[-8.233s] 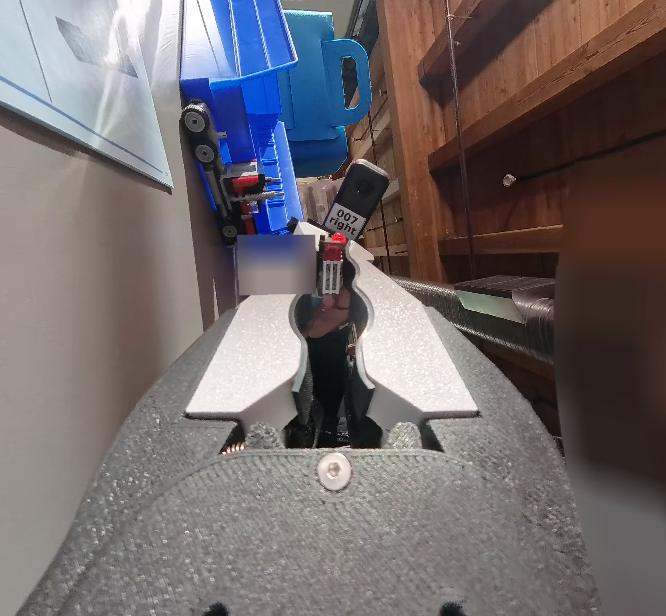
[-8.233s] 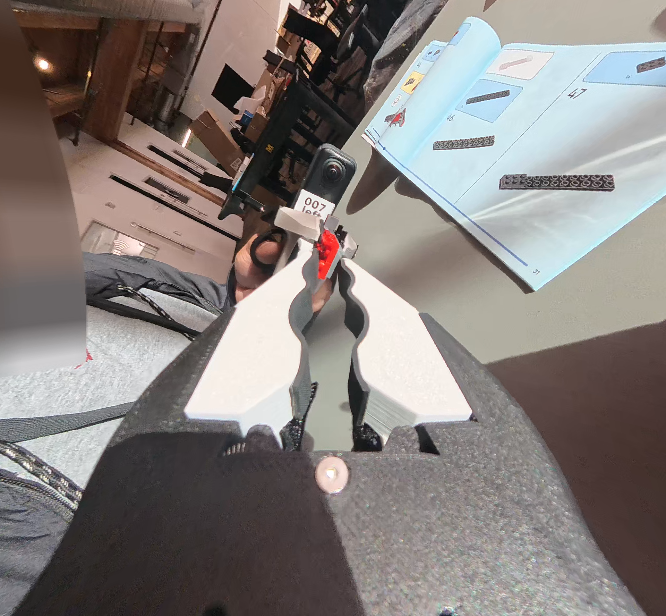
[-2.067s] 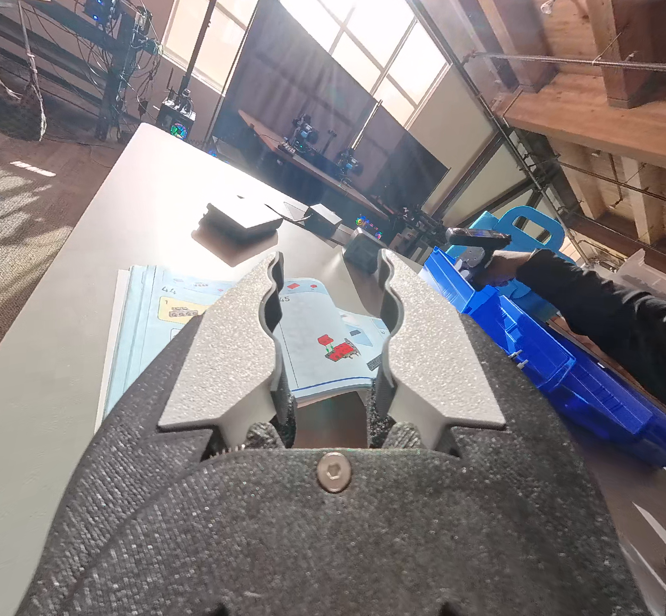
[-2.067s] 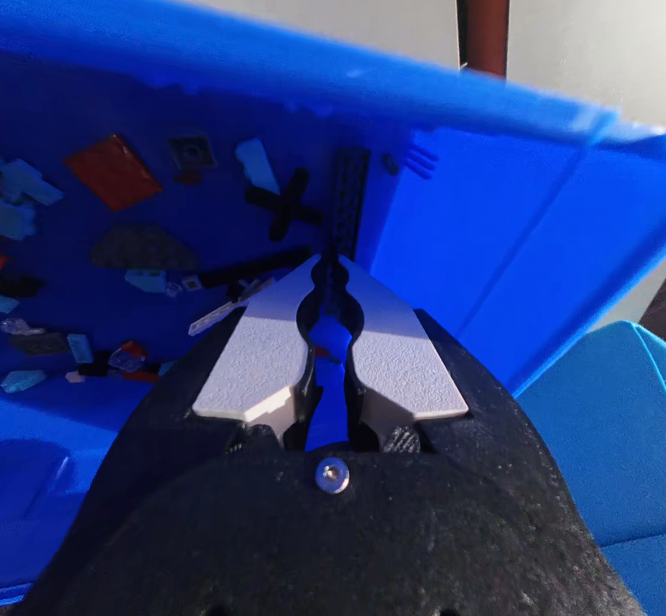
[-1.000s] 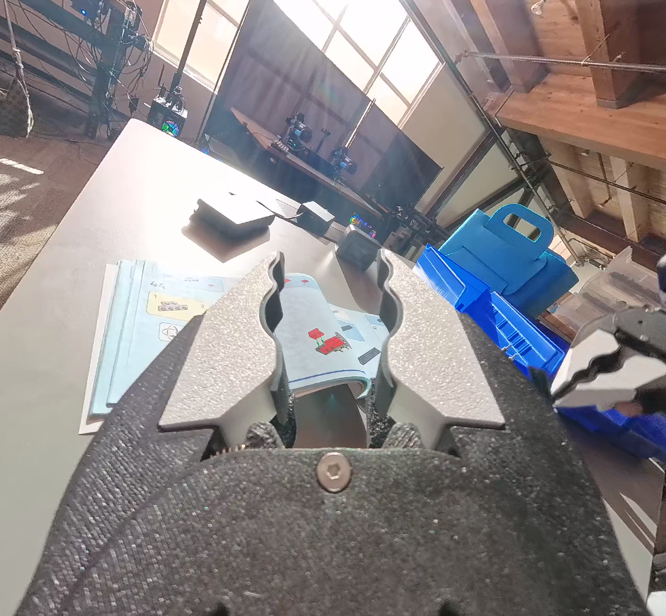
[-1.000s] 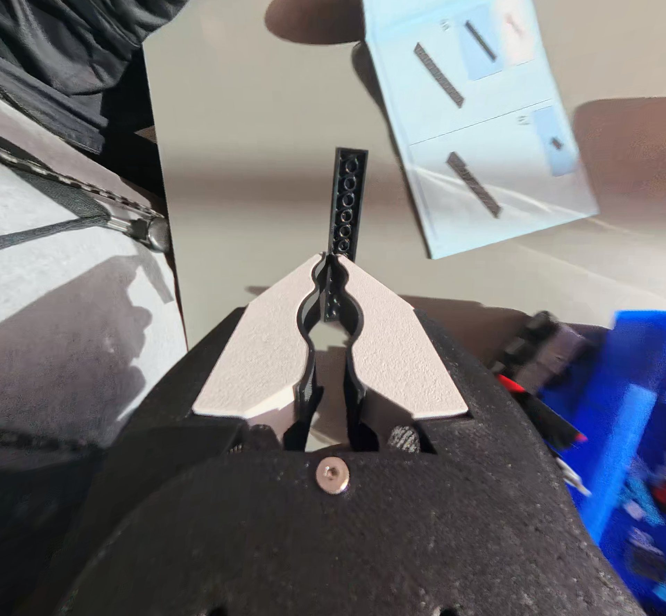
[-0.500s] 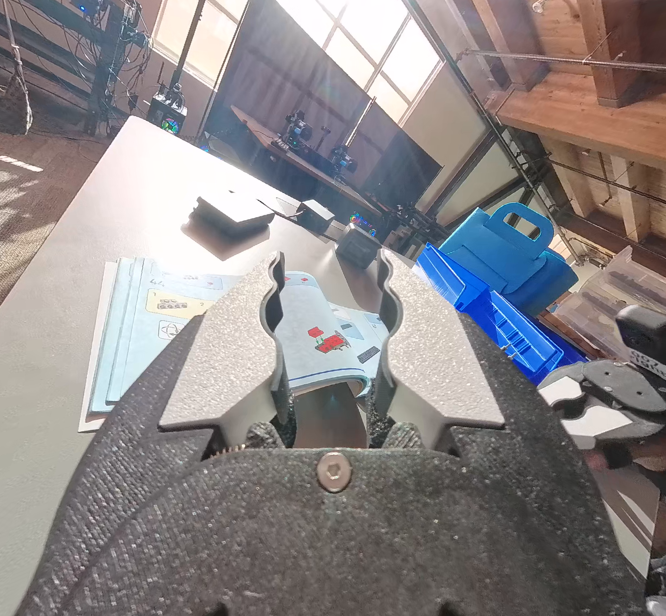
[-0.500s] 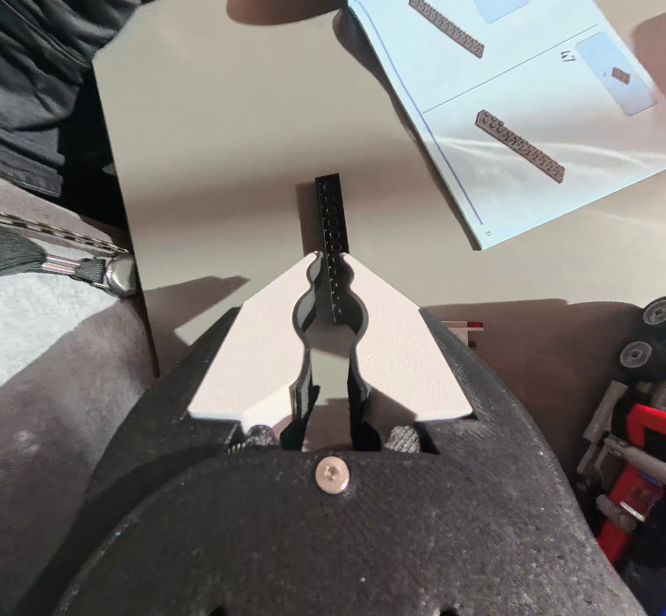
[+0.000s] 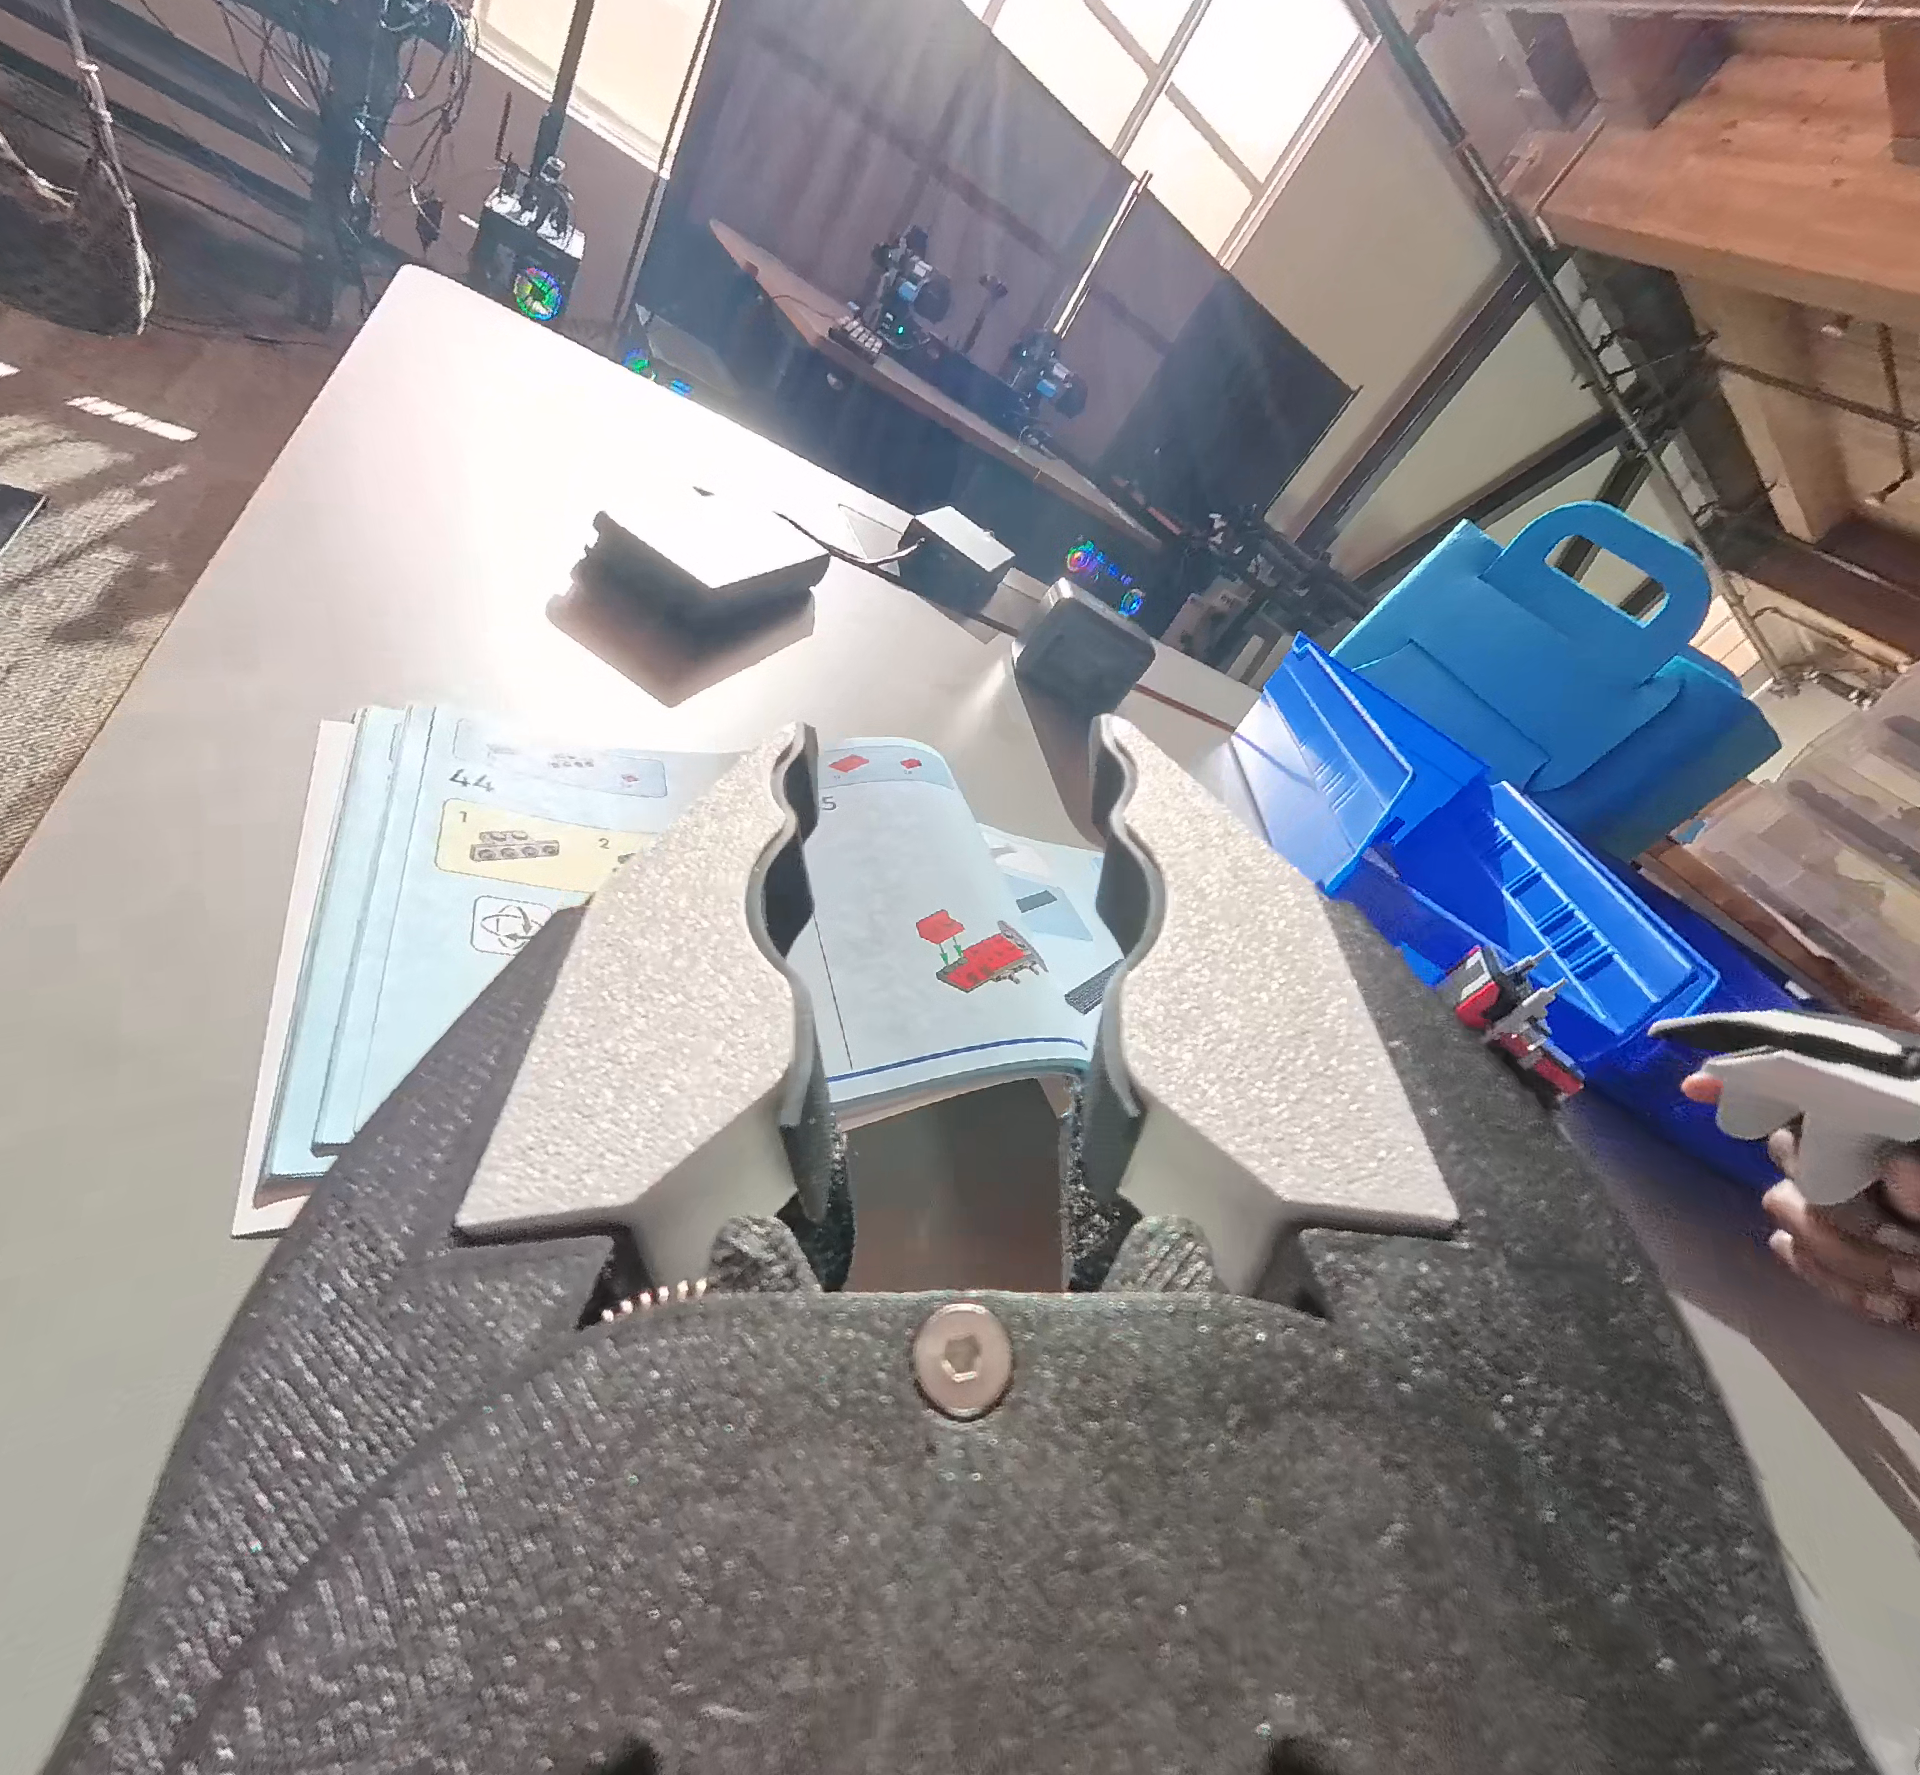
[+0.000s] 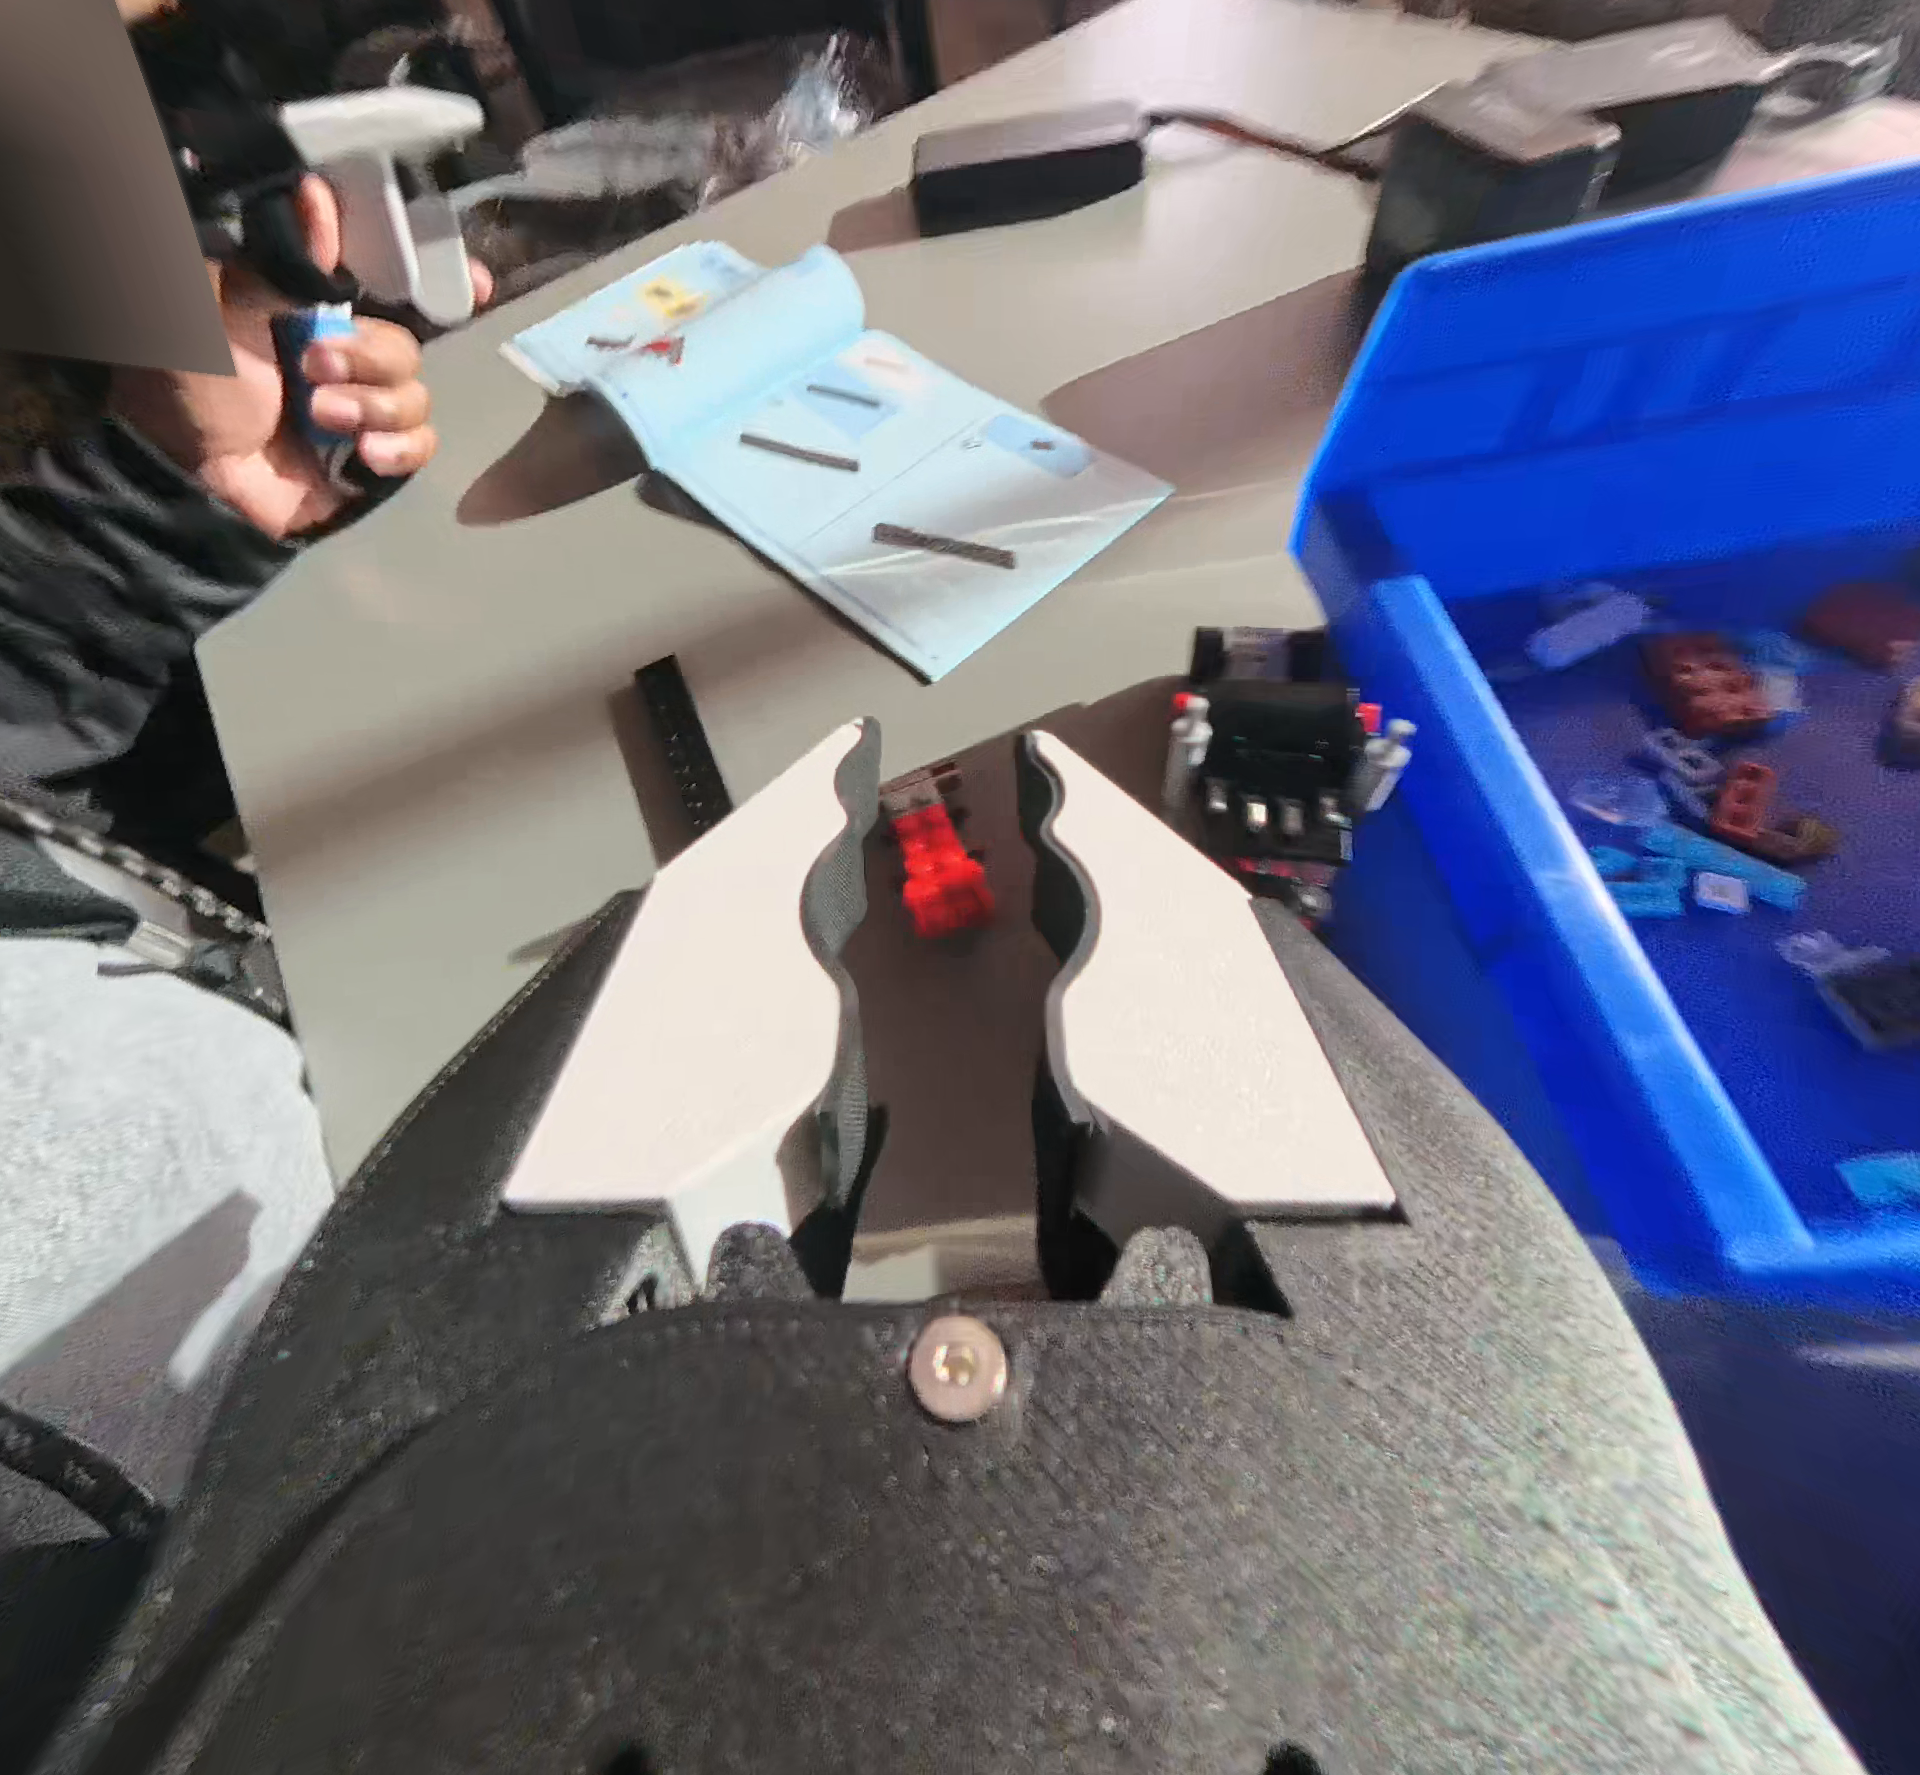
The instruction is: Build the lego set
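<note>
Plate released, right jaws now empty

Plate [image 10: 681,746], long and black, lies flat on the counter [image 10: 436,686], just left of the right gripper [image 10: 943,759]. Half a second ago the jaws were clamped on its near end; now they are spread and hold nothing. Between them, lower on the counter, sits a small red build [image 10: 940,868]. To its right a black truck build [image 10: 1283,769] stands against the blue bin [image 10: 1558,904], which holds loose pieces. Beyond the plate the manual [image 10: 862,468] lies open.

The left gripper [image 9: 948,790] hangs above the manual [image 9: 914,915] with jaws wide apart and empty, much as before. At that view's right edge the right gripper [image 9: 1787,1065] has dropped lower, near the bin [image 9: 1507,894].
</note>
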Demonstrator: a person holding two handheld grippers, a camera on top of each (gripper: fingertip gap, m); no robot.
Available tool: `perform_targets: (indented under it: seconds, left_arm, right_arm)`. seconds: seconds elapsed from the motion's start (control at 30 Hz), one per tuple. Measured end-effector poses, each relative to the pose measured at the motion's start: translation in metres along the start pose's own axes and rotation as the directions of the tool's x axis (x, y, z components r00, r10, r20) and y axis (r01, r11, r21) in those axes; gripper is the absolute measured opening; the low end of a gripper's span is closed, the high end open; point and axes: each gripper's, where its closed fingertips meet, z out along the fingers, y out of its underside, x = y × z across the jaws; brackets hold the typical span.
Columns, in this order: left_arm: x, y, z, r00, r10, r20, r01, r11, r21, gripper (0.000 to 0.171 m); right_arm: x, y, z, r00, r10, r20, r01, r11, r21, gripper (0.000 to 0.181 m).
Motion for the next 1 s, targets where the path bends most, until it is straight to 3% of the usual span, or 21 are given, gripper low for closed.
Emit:
perform_targets:
  seconds: [0.13,0.27,0.53,1.0]
  left_arm:
    - [0.002,0.01,0.008,0.999,0.037,0.011,-0.036,0.997,-0.07,0.06]
    - [0.01,0.015,0.017,0.997,0.076,-0.02,-0.078,0.992,-0.098,0.064]
    - [0.026,0.023,0.027,0.985,0.165,-0.055,-0.171,0.978,-0.12,0.066]
    - [0.021,0.031,0.032,0.987,0.153,-0.04,-0.157,0.972,-0.173,0.064]
  right_arm:
    - [0.024,-0.008,-0.031,0.993,0.061,-0.096,-0.044,0.983,0.178,0.029]
    - [0.046,0.002,-0.047,0.976,0.097,-0.197,-0.047,0.969,0.241,0.03]
    - [0.066,0.021,-0.052,0.951,0.149,-0.269,-0.079,0.964,0.254,0.031]
    - [0.081,0.03,-0.046,0.93,0.257,-0.262,-0.202,0.954,0.219,0.025]
